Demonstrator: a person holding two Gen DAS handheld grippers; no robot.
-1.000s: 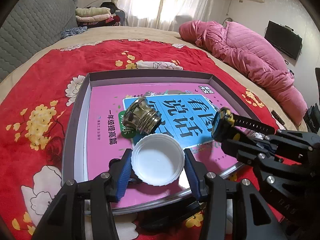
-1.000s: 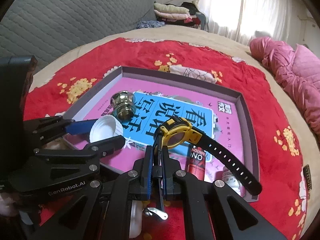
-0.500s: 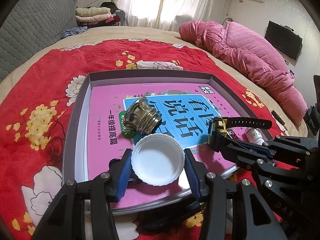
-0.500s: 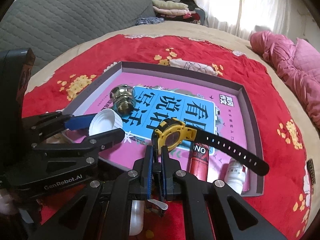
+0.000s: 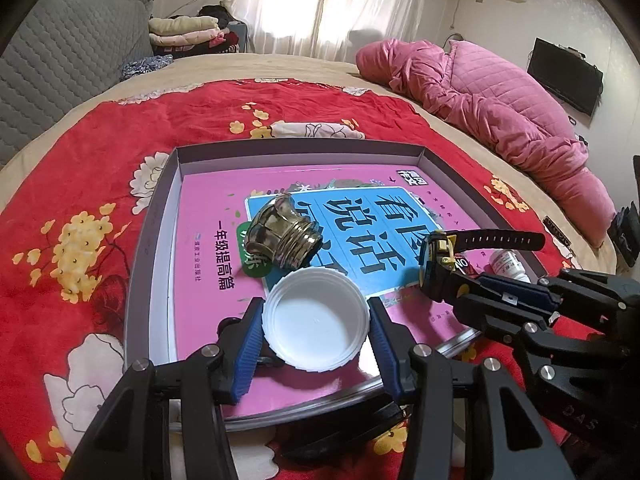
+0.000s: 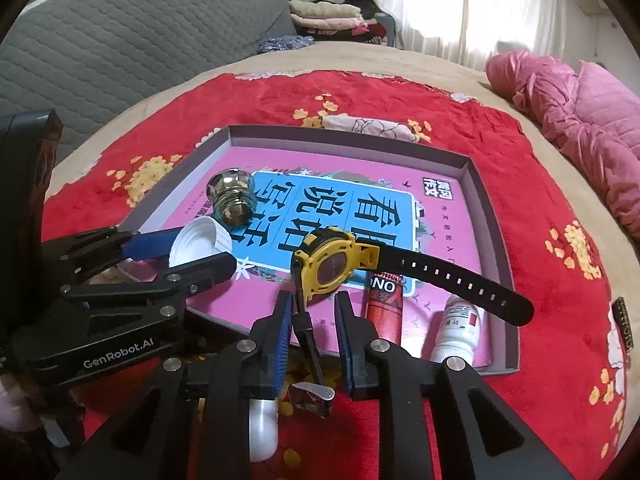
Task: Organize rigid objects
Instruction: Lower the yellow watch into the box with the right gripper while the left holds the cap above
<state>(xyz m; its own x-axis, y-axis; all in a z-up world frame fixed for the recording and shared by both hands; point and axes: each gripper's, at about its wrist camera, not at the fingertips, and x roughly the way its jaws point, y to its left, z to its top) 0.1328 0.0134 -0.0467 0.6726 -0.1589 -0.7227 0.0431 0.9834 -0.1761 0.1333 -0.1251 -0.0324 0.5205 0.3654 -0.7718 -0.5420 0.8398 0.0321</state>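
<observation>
A white plastic lid (image 5: pixel 316 320) sits between the blue pads of my left gripper (image 5: pixel 315 314), which is shut on it just over the near edge of the pink book (image 5: pixel 208 216). A yellow watch (image 6: pixel 330 266) with a black strap lies on the book inside the grey box tray (image 6: pixel 468 168). My right gripper (image 6: pixel 312 312) is right behind it and its jaws are opening. The strap's buckle end runs between the pads without touching them. In the left wrist view the watch (image 5: pixel 438 258) rests at the right gripper's tips.
A shiny metal threaded knob (image 5: pixel 280 236) lies on the book beyond the lid. A red tube (image 6: pixel 384 304) and a small white bottle (image 6: pixel 456 328) lie at the tray's near right corner. The tray rests on a red floral blanket (image 5: pixel 80 184); a pink quilt (image 5: pixel 500 100) lies far right.
The right gripper came down with the watch onto the book, and its pads have parted from the strap. The left gripper and the lid have stayed still.
</observation>
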